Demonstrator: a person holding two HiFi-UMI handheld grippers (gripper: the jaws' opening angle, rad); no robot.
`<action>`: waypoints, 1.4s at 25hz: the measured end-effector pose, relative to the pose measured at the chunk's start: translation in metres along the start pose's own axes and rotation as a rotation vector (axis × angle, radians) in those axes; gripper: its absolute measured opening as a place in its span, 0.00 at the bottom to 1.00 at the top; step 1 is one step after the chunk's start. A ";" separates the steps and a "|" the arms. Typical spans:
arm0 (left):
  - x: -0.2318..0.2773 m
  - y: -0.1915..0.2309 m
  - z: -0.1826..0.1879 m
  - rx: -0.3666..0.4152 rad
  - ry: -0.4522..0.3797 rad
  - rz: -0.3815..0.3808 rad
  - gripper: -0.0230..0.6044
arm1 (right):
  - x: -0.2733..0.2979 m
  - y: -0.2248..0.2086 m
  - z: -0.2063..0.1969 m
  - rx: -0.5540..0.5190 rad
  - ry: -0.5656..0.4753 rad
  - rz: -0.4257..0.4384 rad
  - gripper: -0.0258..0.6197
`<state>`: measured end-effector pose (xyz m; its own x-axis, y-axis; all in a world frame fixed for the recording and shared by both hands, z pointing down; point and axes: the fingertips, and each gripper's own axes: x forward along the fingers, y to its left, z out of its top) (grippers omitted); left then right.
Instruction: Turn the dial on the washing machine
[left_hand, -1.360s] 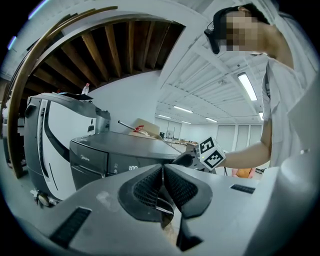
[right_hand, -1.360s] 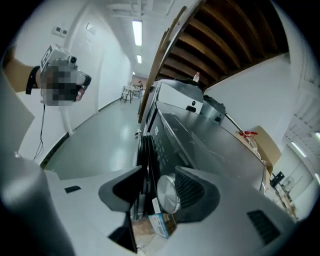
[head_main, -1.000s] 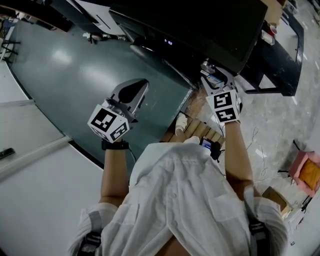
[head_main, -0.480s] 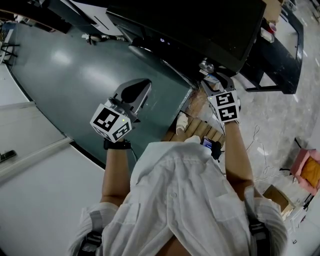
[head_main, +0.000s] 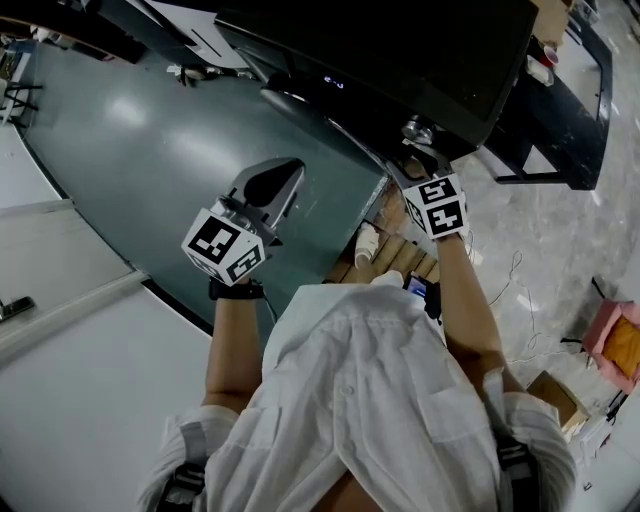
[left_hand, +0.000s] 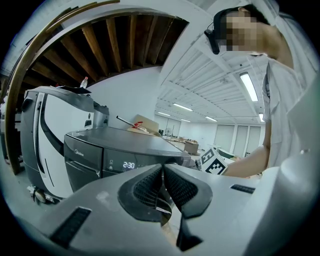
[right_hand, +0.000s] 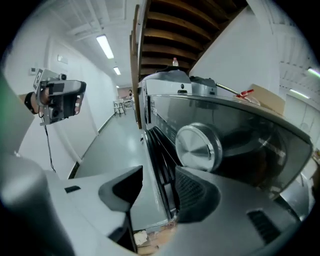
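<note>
Hovering above the grey floor (head_main: 140, 150), the left hand-held gripper (head_main: 283, 175) was clenched, its jaws pressed together on nothing, and it was held apart from the dark washing machine (head_main: 400, 60). A lit display (left_hand: 128, 164) on the machine's front read 2:30. Further right, the round silver dial (right_hand: 197, 146) stood out from the front panel. The right hand-held gripper (right_hand: 156, 186) was released, its jaws apart and empty. It was near the dial, which lay ahead of its right jaw, not between the two.
</note>
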<state>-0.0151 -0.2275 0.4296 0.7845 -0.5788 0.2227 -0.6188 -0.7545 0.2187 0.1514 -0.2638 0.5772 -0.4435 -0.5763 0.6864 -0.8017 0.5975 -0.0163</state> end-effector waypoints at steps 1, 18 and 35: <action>0.000 0.000 0.000 0.000 0.000 0.000 0.06 | 0.002 0.007 0.005 -0.016 -0.013 0.020 0.36; -0.023 0.002 0.008 0.006 -0.049 0.019 0.06 | -0.129 -0.015 0.067 0.020 -0.374 -0.151 0.07; -0.084 0.013 0.036 0.056 -0.116 0.107 0.06 | -0.208 -0.018 0.058 0.067 -0.417 -0.331 0.04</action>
<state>-0.0879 -0.2003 0.3794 0.7159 -0.6861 0.1297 -0.6982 -0.7010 0.1455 0.2345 -0.1870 0.3921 -0.2732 -0.9085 0.3163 -0.9434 0.3173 0.0964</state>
